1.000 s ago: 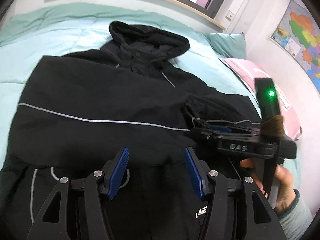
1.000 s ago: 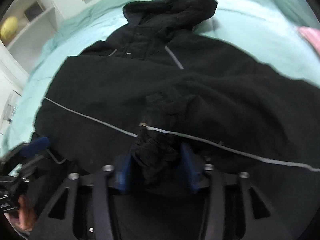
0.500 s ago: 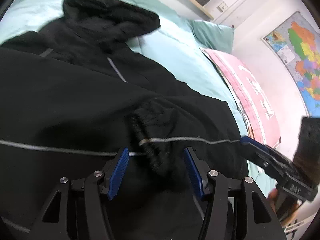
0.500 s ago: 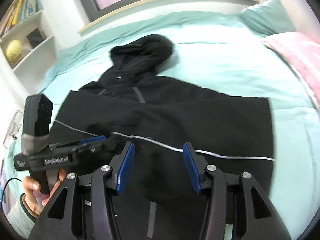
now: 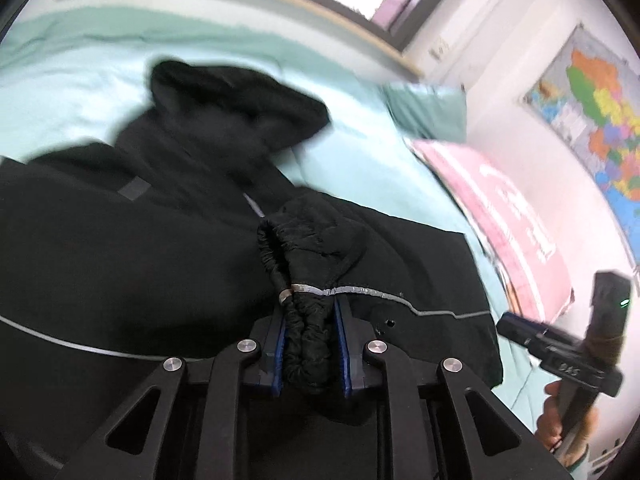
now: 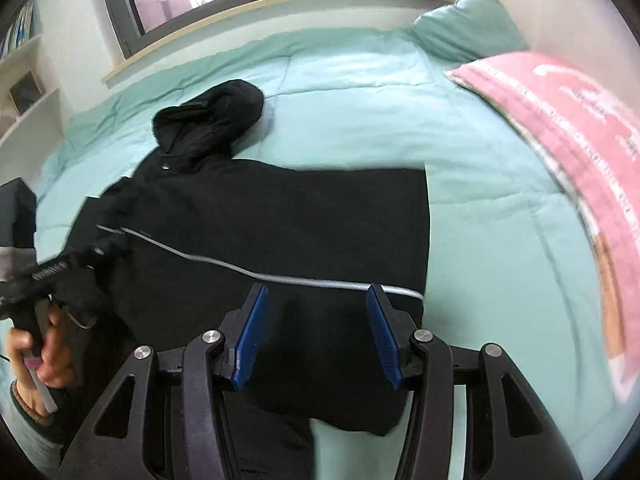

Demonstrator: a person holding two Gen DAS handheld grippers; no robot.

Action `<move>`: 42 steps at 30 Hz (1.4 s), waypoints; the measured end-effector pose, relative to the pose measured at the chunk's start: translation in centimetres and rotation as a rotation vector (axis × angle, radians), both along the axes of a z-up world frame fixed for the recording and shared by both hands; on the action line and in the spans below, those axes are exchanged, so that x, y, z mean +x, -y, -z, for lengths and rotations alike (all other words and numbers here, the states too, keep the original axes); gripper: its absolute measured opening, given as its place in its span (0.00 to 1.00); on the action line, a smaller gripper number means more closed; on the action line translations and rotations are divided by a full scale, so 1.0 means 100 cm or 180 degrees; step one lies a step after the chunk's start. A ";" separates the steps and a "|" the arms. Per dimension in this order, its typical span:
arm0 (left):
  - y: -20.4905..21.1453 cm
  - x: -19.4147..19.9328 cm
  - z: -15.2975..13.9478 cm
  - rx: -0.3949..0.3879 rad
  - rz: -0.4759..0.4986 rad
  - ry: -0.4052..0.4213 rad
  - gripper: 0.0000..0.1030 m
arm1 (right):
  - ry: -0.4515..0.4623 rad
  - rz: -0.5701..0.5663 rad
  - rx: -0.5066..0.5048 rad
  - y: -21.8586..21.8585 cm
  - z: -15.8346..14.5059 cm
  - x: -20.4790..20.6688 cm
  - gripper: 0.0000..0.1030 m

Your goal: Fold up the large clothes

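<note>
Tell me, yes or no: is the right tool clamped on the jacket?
No. The right tool stands open, its blue pads apart above the black jacket with no fabric pinched between them.

My left hand-held gripper (image 5: 310, 344) has just been closing on the jacket's cuff (image 5: 306, 344), and its pads hide the part of the cuff between them. Beyond it the hood (image 5: 236, 96) is smeared by blur, and the wall map (image 5: 592, 108) to its right is too blurred to read. The lower hem of the jacket (image 6: 280, 224) vanishes behind my right hand-held gripper (image 6: 316, 332). The pink blanket's (image 6: 580, 128) print is perhaps lettering; I cannot tell.
</note>
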State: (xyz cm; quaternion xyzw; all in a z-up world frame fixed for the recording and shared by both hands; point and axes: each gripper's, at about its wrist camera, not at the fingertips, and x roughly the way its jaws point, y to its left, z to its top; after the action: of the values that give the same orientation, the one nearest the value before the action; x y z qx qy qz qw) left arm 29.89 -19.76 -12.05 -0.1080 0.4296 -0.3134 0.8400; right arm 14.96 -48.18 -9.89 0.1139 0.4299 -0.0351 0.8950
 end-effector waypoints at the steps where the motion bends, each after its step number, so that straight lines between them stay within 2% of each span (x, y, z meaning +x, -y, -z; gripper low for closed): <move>1: -0.017 0.003 -0.007 -0.0022 -0.0079 0.0030 0.20 | 0.0011 -0.0032 0.0022 -0.004 0.000 0.001 0.52; 4: -0.073 0.007 -0.020 -0.0042 -0.0254 0.0114 0.20 | 0.0046 -0.0167 -0.0036 -0.033 -0.001 0.017 0.52; 6: -0.111 0.008 -0.021 0.0074 -0.0397 0.0153 0.20 | 0.0042 -0.0292 -0.0062 -0.058 0.003 0.032 0.52; 8: -0.140 0.010 -0.016 0.0201 -0.0477 0.0140 0.20 | 0.0018 -0.0392 -0.0088 -0.080 0.009 0.046 0.52; 10: -0.165 0.014 0.002 0.0342 -0.0498 -0.0022 0.20 | -0.0024 -0.0527 -0.0174 -0.108 0.019 0.062 0.52; 14: -0.182 0.019 0.051 0.0583 -0.0439 -0.0362 0.22 | -0.0201 -0.0615 -0.0570 -0.153 0.054 0.091 0.52; 17: -0.174 0.024 0.067 0.0756 -0.0356 -0.0354 0.23 | -0.0617 -0.0552 -0.0510 -0.163 0.094 0.112 0.54; 19: -0.176 0.026 0.064 0.0754 -0.0330 -0.0401 0.24 | -0.0711 -0.0492 -0.0459 -0.163 0.097 0.119 0.54; 21: -0.182 0.022 0.049 0.0737 -0.0324 -0.0358 0.29 | -0.0813 -0.0478 -0.0407 -0.160 0.090 0.124 0.54; 22: -0.189 0.018 0.037 0.0719 -0.0374 -0.0275 0.34 | -0.0825 -0.0484 -0.0393 -0.160 0.086 0.124 0.54; 24: -0.205 0.011 0.015 0.0703 -0.0586 -0.0044 0.35 | -0.0731 -0.0557 -0.0258 -0.161 0.070 0.124 0.54; 26: -0.201 0.011 -0.006 0.0663 -0.0728 0.0100 0.42 | -0.0472 -0.0682 -0.0070 -0.167 0.053 0.126 0.55; 29: -0.161 0.020 -0.008 0.0420 -0.0326 0.0028 0.42 | -0.0160 -0.0702 -0.0107 -0.185 0.041 0.139 0.69; 30: -0.146 0.023 -0.004 0.0425 -0.0234 0.0021 0.42 | -0.0116 -0.0735 -0.0087 -0.193 0.042 0.147 0.69; 31: -0.129 0.027 0.003 0.0495 -0.0169 0.0019 0.42 | -0.0121 -0.0757 -0.0093 -0.198 0.046 0.154 0.69; 32: -0.111 0.035 0.017 0.0692 -0.0171 0.0006 0.42 | -0.0190 -0.0735 -0.0134 -0.204 0.054 0.165 0.69; 34: -0.096 0.053 0.047 0.1063 -0.0357 -0.0125 0.42 | -0.0326 -0.0697 -0.0233 -0.207 0.069 0.178 0.68; 35: -0.095 0.061 0.060 0.1154 -0.0458 -0.0243 0.42 | -0.0382 -0.0673 -0.0329 -0.209 0.079 0.184 0.68; 36: -0.099 0.069 0.073 0.1051 -0.0521 -0.0355 0.41 | -0.0427 -0.0671 -0.0369 -0.209 0.087 0.186 0.68; 38: -0.105 0.073 0.076 0.0919 -0.0546 -0.0385 0.39 | -0.0478 -0.0694 -0.0369 -0.207 0.101 0.183 0.68; 42: -0.106 0.061 0.059 0.0949 -0.0419 -0.0275 0.38 | -0.0458 -0.0682 -0.0279 -0.197 0.088 0.174 0.68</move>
State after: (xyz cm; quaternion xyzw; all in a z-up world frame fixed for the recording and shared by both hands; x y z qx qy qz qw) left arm 35.95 -9.17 -17.96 -0.0234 0.4990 -0.1856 0.8462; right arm 32.34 -28.49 -18.68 0.0254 0.5007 0.0338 0.8646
